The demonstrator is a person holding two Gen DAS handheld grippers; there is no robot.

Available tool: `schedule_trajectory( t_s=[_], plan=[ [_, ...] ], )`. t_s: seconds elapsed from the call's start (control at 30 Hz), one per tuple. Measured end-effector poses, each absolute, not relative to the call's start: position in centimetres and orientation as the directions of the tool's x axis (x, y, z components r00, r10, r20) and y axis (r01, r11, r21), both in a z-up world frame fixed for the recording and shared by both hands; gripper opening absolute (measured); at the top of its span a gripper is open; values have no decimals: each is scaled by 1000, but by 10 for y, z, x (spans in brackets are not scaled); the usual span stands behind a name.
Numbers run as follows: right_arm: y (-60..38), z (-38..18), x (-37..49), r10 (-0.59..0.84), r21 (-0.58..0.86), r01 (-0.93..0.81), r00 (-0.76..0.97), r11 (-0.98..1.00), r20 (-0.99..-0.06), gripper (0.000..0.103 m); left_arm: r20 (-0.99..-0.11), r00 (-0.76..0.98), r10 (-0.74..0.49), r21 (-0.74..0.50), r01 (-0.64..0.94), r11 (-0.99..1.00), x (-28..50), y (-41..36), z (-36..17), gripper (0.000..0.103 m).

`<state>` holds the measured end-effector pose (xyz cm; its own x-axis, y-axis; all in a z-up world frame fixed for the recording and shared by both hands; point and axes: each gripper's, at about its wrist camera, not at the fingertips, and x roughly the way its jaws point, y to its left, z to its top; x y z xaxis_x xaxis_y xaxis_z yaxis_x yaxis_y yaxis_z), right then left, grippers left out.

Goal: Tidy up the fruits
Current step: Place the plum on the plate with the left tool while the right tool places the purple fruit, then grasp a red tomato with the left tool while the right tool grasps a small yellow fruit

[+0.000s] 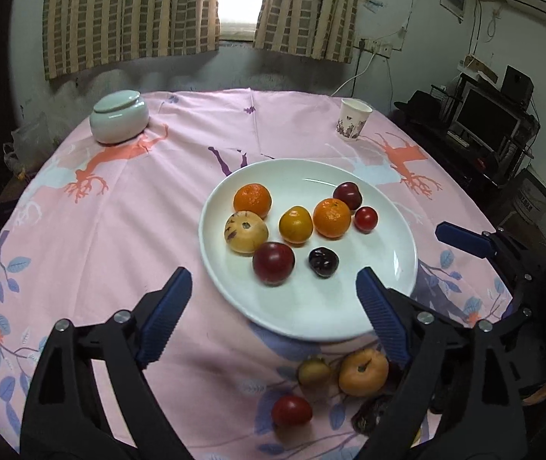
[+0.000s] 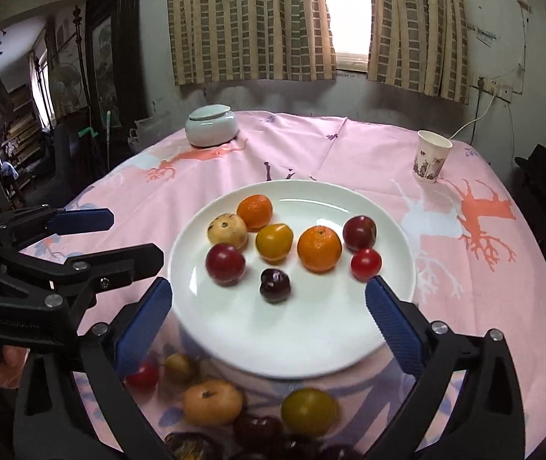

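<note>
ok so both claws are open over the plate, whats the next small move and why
Probably lower the right claw toward the yellow-green fruit on the cloth just in front of the plate. Both claws are open and empty, eight fruits already sit on the plate, and several loose ones still lie on the tablecloth near its front rim.
</note>
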<state>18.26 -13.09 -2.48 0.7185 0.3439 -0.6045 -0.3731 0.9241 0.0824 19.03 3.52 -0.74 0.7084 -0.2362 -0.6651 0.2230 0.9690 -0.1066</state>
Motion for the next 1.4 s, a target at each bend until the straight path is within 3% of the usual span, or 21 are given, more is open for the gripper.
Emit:
schedule_trajectory(
  t_s=[0.23,0.43,0.5,0.63,0.8,0.83,0.87,1.27,1.33,1.37,1.4],
  plan=[
    [-158,-43,114,226,52,-265,684,963,-693,102,-637,734,-236,-116,212,970,111,42,-22,101],
    [-167,-64,50,300,165,-263,640,951,-707,98,-686,704,-185,-112,149,983,86,58,-50,101],
    [-155,-71,40,355,188,-325,598,927,-719,90,-697,693,-182,-125,133,983,84,64,-55,101],
    [-135,-86,46,402,231,-361,526,903,-749,57,-705,688,-172,-130,113,985,80,70,-59,101],
    [-124,-101,62,368,215,-332,521,918,-770,42,-715,679,-166,-125,110,986,76,72,-61,101],
    [-123,-101,63,360,205,-330,527,922,-770,30,-718,676,-166,-124,111,986,76,72,-62,101],
    [-123,-101,64,353,201,-324,529,924,-772,26,-720,673,-166,-122,113,986,77,71,-63,101],
    [-167,-88,50,376,270,-266,556,925,-741,26,-780,607,-154,-66,164,984,124,31,-95,99],
    [-167,-86,48,380,269,-273,559,924,-737,26,-797,585,-148,-65,161,985,134,27,-101,77],
    [-166,-85,47,382,268,-277,560,923,-735,26,-812,563,-155,-67,174,982,138,25,-104,50],
    [-165,-84,46,385,270,-281,559,921,-734,26,-807,576,-135,-42,172,984,138,22,-104,45]
  ],
)
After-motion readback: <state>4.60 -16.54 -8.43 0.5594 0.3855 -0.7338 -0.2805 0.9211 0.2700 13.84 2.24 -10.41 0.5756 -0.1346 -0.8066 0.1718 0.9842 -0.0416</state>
